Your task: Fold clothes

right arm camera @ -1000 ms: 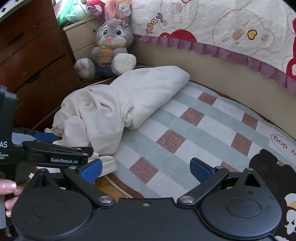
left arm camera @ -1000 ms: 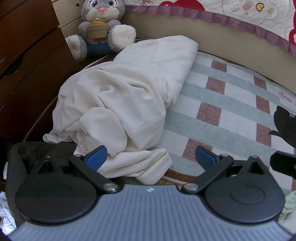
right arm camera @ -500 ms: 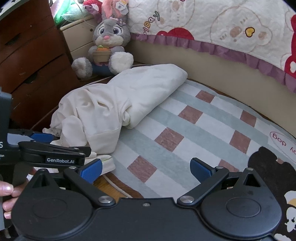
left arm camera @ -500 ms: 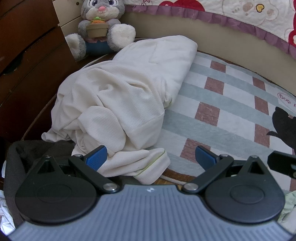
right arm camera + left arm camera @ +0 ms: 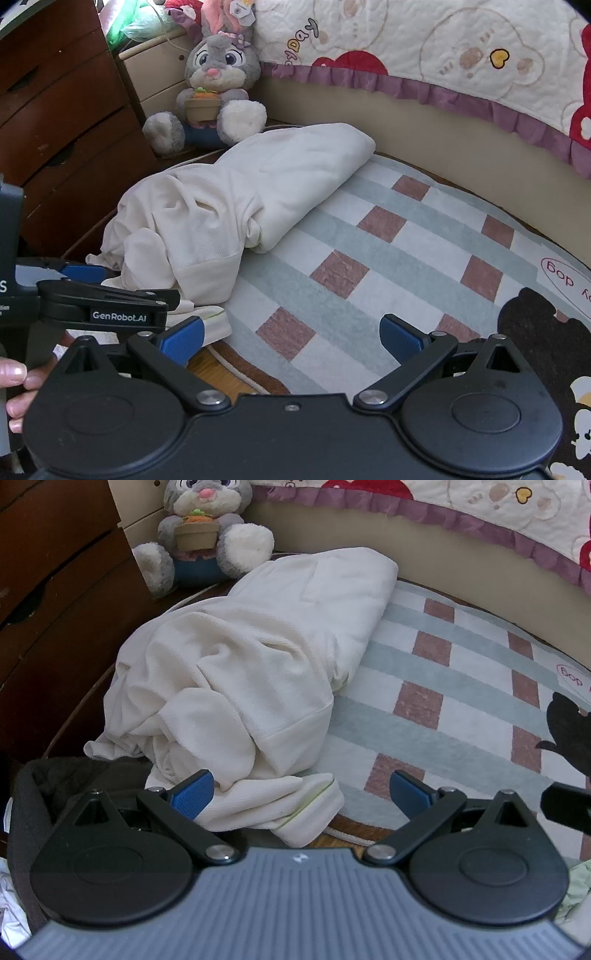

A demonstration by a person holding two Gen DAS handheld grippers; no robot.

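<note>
A crumpled cream garment (image 5: 240,672) (image 5: 229,206) lies in a heap on the left part of a checked rug (image 5: 443,686) (image 5: 369,258). Its cuffed sleeve end (image 5: 291,808) hangs over the rug's near edge. My left gripper (image 5: 301,794) is open, and the sleeve end lies between its blue pads without being pinched. My right gripper (image 5: 291,336) is open over the rug's near edge with nothing between its fingers. In the right wrist view the left gripper (image 5: 92,295) shows side-on at the left, held by a hand (image 5: 14,387).
A plush rabbit (image 5: 203,535) (image 5: 210,96) sits behind the garment beside a dark wooden chest of drawers (image 5: 48,602) (image 5: 62,122). A quilt-covered bed side (image 5: 461,122) runs along the rug's far edge. A dark basket (image 5: 48,782) with clothes stands at lower left.
Both grippers have drifted slightly to the right and back, so the garment sits a little lower-left in each view. Both stay open. The garment has not moved.
</note>
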